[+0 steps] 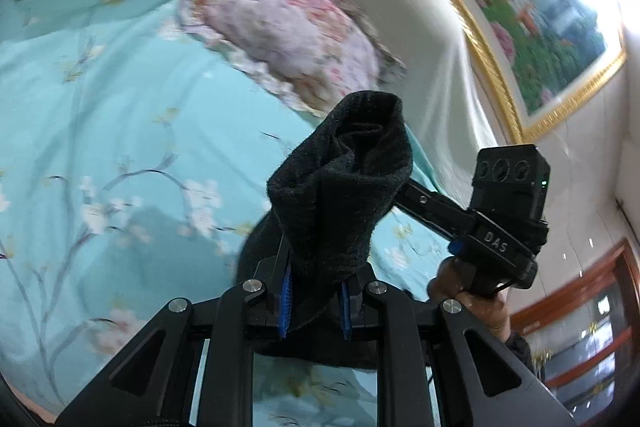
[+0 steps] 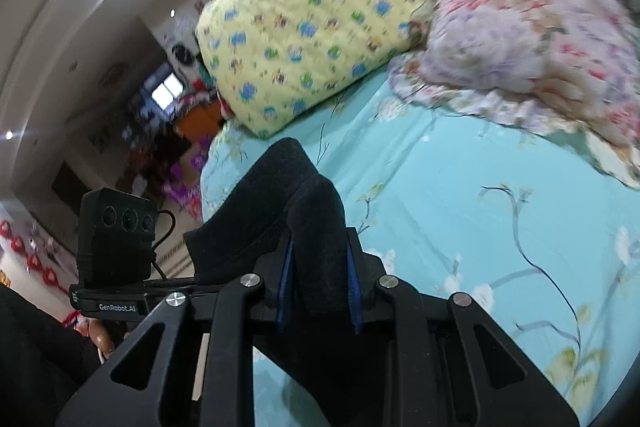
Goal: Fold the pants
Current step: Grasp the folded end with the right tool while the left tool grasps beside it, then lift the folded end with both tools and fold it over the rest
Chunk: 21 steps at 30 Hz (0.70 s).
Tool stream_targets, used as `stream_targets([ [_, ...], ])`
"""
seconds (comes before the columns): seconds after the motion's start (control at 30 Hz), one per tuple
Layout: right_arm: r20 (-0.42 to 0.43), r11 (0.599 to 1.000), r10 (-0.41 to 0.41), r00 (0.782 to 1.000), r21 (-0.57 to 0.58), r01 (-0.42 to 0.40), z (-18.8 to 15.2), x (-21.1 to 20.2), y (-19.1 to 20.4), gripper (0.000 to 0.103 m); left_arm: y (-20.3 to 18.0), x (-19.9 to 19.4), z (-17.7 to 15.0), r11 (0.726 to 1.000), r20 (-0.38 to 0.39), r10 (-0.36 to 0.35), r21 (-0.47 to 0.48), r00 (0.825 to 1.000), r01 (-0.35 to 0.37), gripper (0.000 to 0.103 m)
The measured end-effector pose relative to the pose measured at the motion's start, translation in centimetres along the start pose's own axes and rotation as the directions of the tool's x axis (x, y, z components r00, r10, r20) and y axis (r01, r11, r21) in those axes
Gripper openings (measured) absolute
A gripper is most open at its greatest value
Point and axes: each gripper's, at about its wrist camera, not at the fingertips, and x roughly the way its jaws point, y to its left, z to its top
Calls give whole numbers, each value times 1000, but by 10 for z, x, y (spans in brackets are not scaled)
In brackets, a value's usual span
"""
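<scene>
The pants (image 1: 344,187) are black and fuzzy. A bunched edge of them stands up between the blue pads of my left gripper (image 1: 316,303), which is shut on the cloth, lifted above the turquoise bed sheet (image 1: 100,131). In the right wrist view another black fold of the pants (image 2: 296,227) is pinched in my right gripper (image 2: 320,291), also shut on it. The other gripper (image 1: 508,211) shows to the right in the left wrist view, held by a hand (image 1: 472,299). The rest of the pants hangs below, mostly hidden by the gripper frames.
A yellow patterned pillow (image 2: 304,35) and a pink floral pillow (image 2: 532,39) lie at the head of the bed. A framed picture (image 1: 532,19) hangs on the wall. A cluttered room floor (image 2: 172,155) lies beyond the bed's left edge.
</scene>
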Motion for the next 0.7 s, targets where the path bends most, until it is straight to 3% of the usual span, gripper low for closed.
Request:
stream_targets([
  [0.37,183,994,-52,982,106,33,-53,-95,-29,25,-96,41,-44,982,-115,-50,176,992,70,17],
  [0.7,276,978,-112,955,200,57,-106,-158,-58,24,-153,85,-85,954,-219,-48,281,974,110,18],
])
